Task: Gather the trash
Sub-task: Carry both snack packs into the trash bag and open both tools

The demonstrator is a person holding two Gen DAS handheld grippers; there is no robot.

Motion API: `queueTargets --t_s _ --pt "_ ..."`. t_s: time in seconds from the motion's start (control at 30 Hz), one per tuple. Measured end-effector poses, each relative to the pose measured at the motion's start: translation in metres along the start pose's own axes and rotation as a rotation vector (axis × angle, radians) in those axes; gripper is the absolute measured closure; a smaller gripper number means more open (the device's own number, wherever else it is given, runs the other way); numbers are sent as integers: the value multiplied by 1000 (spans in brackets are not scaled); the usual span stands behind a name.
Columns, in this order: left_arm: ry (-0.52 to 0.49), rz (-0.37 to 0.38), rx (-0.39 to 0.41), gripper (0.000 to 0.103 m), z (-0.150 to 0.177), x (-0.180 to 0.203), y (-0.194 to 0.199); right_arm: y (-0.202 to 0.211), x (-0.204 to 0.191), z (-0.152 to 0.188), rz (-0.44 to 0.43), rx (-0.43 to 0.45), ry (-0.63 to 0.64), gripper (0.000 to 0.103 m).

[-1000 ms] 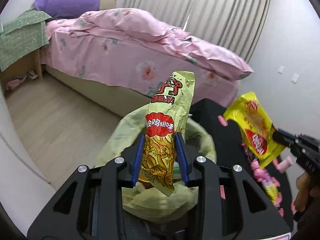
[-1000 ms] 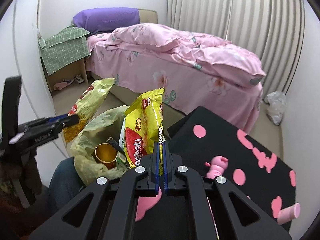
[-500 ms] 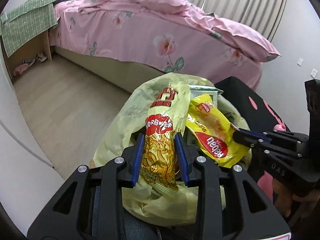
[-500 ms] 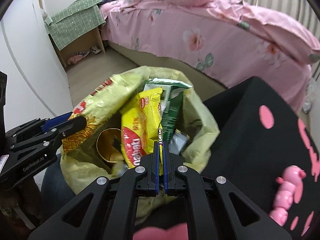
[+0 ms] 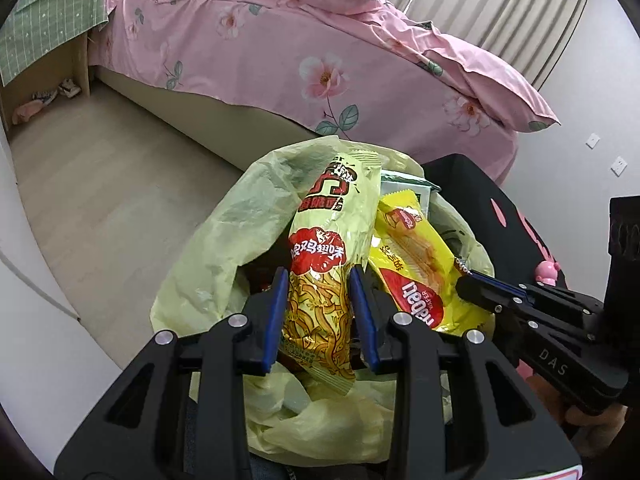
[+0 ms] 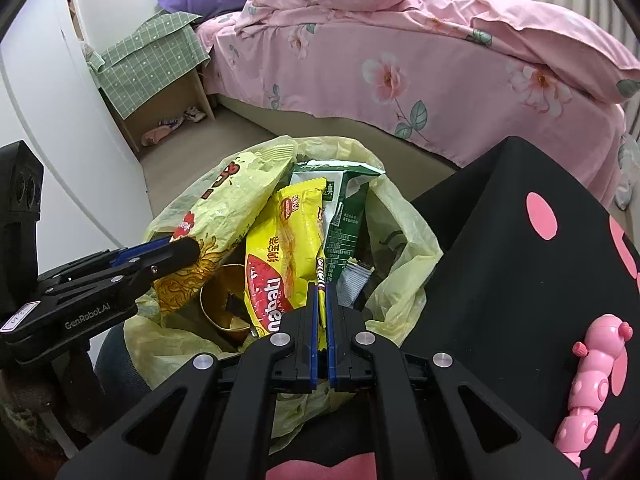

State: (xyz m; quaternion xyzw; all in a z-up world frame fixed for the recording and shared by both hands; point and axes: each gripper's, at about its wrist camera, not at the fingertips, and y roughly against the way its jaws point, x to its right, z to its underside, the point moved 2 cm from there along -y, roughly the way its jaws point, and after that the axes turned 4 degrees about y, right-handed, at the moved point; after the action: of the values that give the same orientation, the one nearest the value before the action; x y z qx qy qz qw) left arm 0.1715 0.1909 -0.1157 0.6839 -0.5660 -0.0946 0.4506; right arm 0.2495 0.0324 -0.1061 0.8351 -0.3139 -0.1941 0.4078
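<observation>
The left gripper (image 5: 320, 316) is clamping the noodle-snack packet (image 5: 328, 264) and the right gripper (image 6: 320, 320) is pinching the yellow wafer packet (image 6: 284, 256) tight, both poised over the bag (image 6: 400, 220) (already crammed); released, either may be sliding off onto the floor (image 5: 120, 200).

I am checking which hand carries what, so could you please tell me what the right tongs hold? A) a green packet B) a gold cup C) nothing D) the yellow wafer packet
D: the right tongs are shut on the edge of the yellow wafer packet, over the open trash bag.
</observation>
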Motion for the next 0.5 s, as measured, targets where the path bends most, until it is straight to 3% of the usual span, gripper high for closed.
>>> queueTargets --t_s 0.07,0.17,0.27,0.5 --pt "15 6 1 72 0 -1 3 3 1 1 5 4 1 97" --pt "44 26 14 62 -2 -3 12 12 2 1 34 26 0 93" --pt "41 14 63 53 -7 0 26 23 3 1 31 43 9 60" --pt "-8 21 117 49 -13 21 58 72 17 6 59 102 11 60"
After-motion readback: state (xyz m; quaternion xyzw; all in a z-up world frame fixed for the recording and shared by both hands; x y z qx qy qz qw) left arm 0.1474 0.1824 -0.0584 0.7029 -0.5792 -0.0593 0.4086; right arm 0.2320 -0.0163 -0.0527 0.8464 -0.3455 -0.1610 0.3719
